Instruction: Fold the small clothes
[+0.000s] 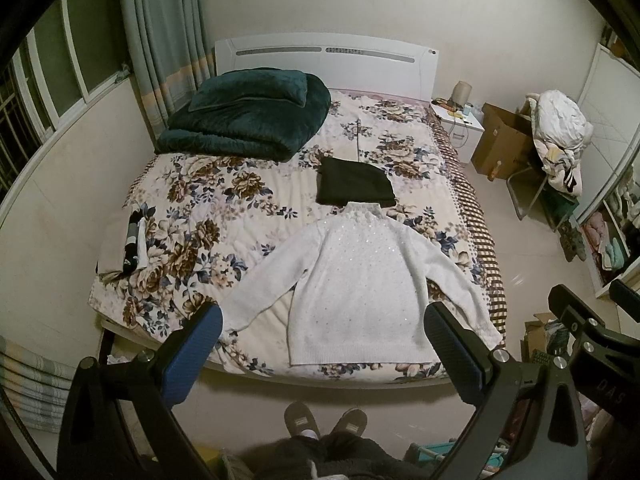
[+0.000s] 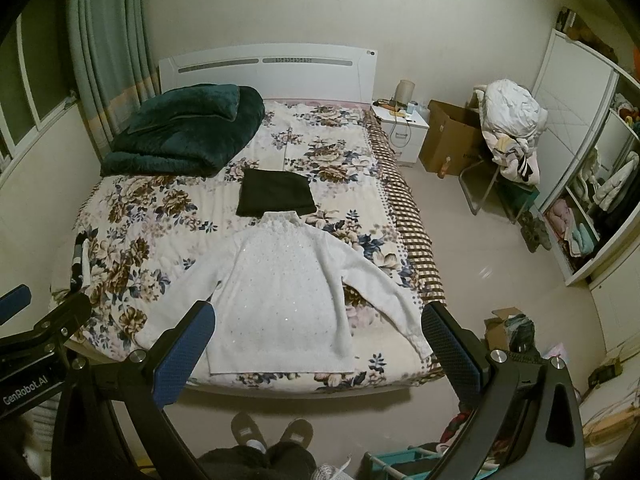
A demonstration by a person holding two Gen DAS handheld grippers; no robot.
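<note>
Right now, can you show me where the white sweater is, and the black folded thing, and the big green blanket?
white sweater (image 1: 356,280): left wrist view, middle of its chest.
black folded garment (image 1: 354,184): left wrist view, centre of its top.
green blanket (image 2: 184,132): right wrist view, middle of the folded pile.

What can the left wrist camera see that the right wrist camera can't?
Only the left wrist view shows the barred window and the right gripper's black frame at its edge. Only the right wrist view shows the left gripper's frame printed GenRobot.AI and more of the open white wardrobe. Both show the white sequinned knit sweater spread flat on the floral bedspread, the folded black garment and the dark green plush blanket.
</note>
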